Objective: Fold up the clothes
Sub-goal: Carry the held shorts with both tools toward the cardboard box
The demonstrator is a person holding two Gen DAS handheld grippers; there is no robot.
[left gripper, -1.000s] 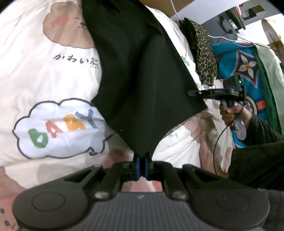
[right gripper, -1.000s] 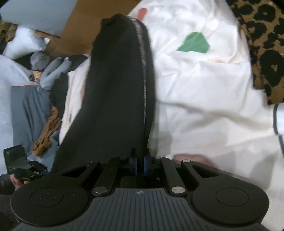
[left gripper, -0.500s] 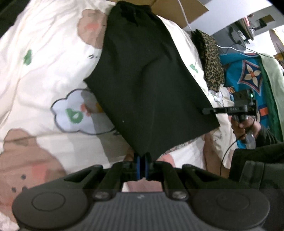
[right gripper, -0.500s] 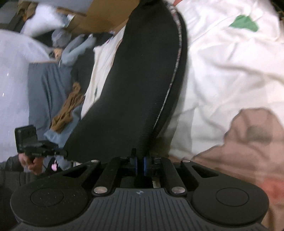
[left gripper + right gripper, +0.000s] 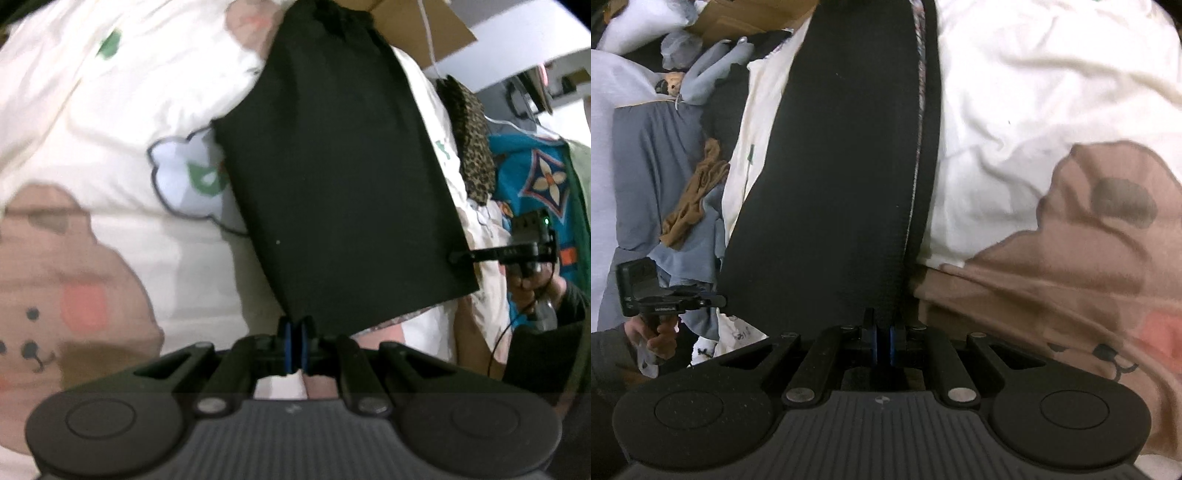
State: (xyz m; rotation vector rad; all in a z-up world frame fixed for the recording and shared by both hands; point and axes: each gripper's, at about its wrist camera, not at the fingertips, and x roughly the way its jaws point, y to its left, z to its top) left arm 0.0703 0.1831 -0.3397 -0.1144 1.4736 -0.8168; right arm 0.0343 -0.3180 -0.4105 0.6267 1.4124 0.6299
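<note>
Both grippers pinch the black garment (image 5: 332, 177) by its near corners, left gripper (image 5: 294, 345) and right gripper (image 5: 882, 341) clamped narrow; its long axis runs away across the bed (image 5: 110, 122).

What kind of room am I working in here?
Probably a bedroom: the black garment lies on a cartoon-bear quilt, with loose clothes piled beside it and a leopard-print cloth nearby.

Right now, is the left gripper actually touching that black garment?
Touching. In the left wrist view, the left gripper has its jaws closed on the near corner of the black garment, whose cloth runs straight into them.
</note>
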